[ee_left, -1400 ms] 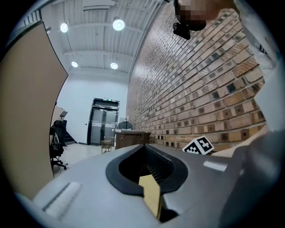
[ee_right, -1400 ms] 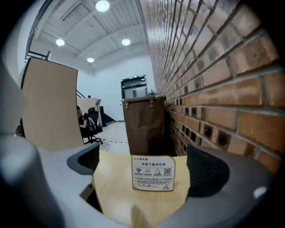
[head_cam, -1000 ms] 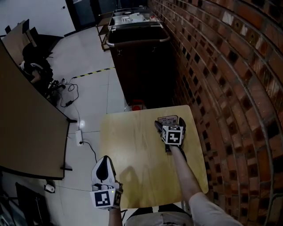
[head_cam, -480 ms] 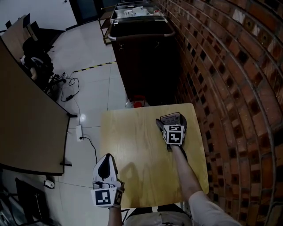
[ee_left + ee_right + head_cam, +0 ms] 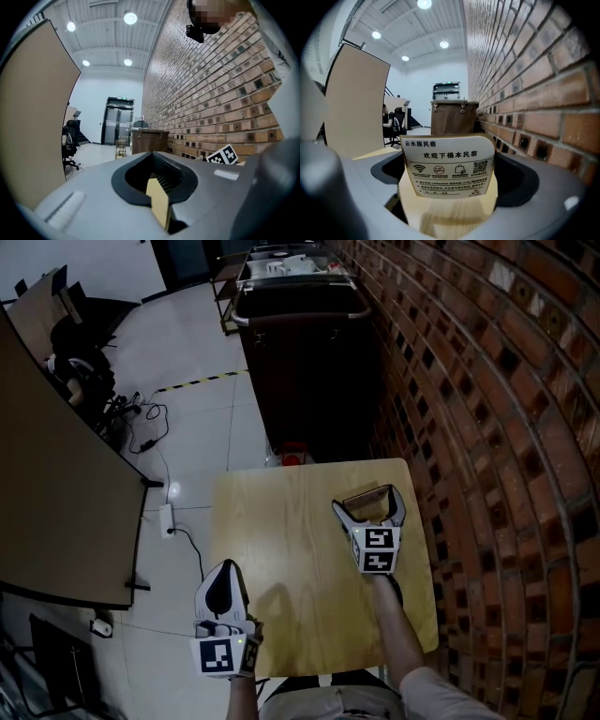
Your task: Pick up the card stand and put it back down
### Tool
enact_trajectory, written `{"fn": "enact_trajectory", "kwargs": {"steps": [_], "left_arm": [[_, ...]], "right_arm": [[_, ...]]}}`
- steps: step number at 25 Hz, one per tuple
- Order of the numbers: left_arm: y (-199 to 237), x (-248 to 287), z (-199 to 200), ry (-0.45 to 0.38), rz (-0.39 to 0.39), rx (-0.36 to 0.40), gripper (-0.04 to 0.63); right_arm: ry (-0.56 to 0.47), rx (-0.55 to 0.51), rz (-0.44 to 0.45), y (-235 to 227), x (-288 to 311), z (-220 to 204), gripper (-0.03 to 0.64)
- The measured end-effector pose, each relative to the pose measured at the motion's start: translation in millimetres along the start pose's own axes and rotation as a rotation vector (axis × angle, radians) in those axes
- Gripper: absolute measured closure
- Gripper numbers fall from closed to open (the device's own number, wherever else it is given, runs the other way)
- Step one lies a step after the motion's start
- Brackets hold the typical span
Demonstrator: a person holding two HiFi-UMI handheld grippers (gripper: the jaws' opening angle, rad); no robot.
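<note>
The card stand (image 5: 367, 507), a small printed sign on a light wooden base, stands near the far right corner of the wooden table (image 5: 281, 540). My right gripper (image 5: 368, 499) is open, with one jaw on each side of the stand and a gap to each. In the right gripper view the card stand (image 5: 449, 166) fills the middle, its printed face toward the camera. My left gripper (image 5: 223, 573) is shut and holds nothing; it hovers at the table's near left edge. In the left gripper view the jaws of the left gripper (image 5: 157, 180) meet.
A brick wall (image 5: 487, 427) runs close along the table's right side. A dark wheeled bin (image 5: 300, 362) stands just beyond the far edge, with a small red object (image 5: 292, 460) at its foot. A large tan panel (image 5: 56, 502) and floor cables (image 5: 141, 437) lie left.
My right gripper's jaws have spread wide apart and the gripper has drawn back a little toward me, leaving the card stand standing between them. The left gripper has hardly moved.
</note>
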State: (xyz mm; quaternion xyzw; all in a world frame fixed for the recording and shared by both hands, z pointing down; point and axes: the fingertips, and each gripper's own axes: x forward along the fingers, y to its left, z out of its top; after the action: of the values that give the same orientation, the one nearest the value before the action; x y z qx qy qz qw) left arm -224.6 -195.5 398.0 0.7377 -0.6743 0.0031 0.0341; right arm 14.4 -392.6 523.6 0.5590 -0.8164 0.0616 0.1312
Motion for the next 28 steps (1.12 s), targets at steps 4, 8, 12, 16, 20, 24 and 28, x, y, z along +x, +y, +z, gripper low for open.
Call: {"fn": "enact_trajectory", "kwargs": {"steps": [4, 8, 12, 16, 20, 24, 28], "left_arm": [[-25.1, -3.2, 27.5, -0.063, -0.05, 0.055, 0.591], [-47.7, -7.0, 55.9, -0.148, -0.096, 0.091, 0.59], [-70.3, -8.2, 62.8, -0.174, -0.131, 0.092, 0.589], [-93.0, -11.8, 61.7, -0.172, -0.17, 0.095, 0.589], [-92.9, -16.4, 67.9, -0.184, -0.16, 0.099, 0.589], [-88.2, -20.8, 73.7, -0.2, -0.138, 0.096, 0.59], [-86.3, -22.7, 74.3, -0.191, -0.115, 0.126, 0.591]], "right_arm": [[-0.107, -0.005, 0.046, 12.0, -65.0, 51.3, 0.046], [-0.203, 0.0, 0.068, 27.1, -132.8, 98.8, 0.046], [-0.277, 0.103, 0.076, 37.7, -189.0, 123.6, 0.046], [-0.299, 0.119, 0.077, 41.9, -219.3, 117.5, 0.046], [-0.298, 0.123, 0.096, 45.2, -231.2, 111.6, 0.048], [-0.31, 0.125, 0.103, 45.2, -236.2, 112.6, 0.048], [-0.324, 0.127, 0.105, 44.2, -240.3, 117.7, 0.048]]}}
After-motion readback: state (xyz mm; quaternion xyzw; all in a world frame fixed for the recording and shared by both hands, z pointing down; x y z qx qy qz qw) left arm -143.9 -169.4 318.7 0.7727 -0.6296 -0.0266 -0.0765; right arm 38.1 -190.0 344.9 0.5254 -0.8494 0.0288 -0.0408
